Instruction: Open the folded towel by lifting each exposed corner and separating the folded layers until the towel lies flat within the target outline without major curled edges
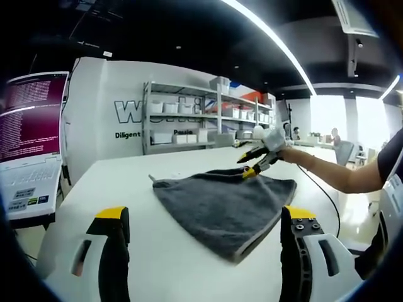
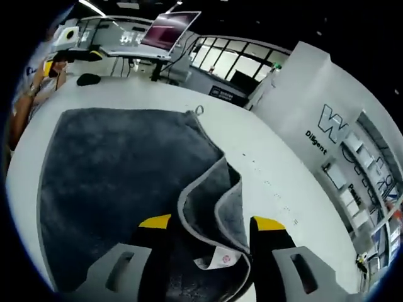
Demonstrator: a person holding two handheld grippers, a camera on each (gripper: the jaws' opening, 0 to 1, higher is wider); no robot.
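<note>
A: How did the right gripper point(image 2: 211, 223) stand?
B: Its yellow-tipped jaws were apart in the right gripper view, with a raised, curled fold of the grey towel point(image 2: 119, 170) running up between them. Whether the jaws actually pinched the cloth could not be told. A small white label point(image 2: 217, 258) sat on the hem low between them

A: And seen from the other side?
B: In the left gripper view the right gripper point(image 1: 257, 165) sat at the towel's point(image 1: 223, 201) far edge, a person's hand point(image 1: 286, 153) around it, the cloth lifted a little there

A: The left gripper point(image 1: 204, 220)?
B: Jaws wide, holding nothing, hovering short of the towel's near corner

A: Where did the towel lie?
B: On the white table point(image 1: 119, 182), mostly spread, one edge folded over. Beyond it stood shelves point(image 1: 201, 116) and a laptop point(image 1: 31, 138) at the table's end
</note>
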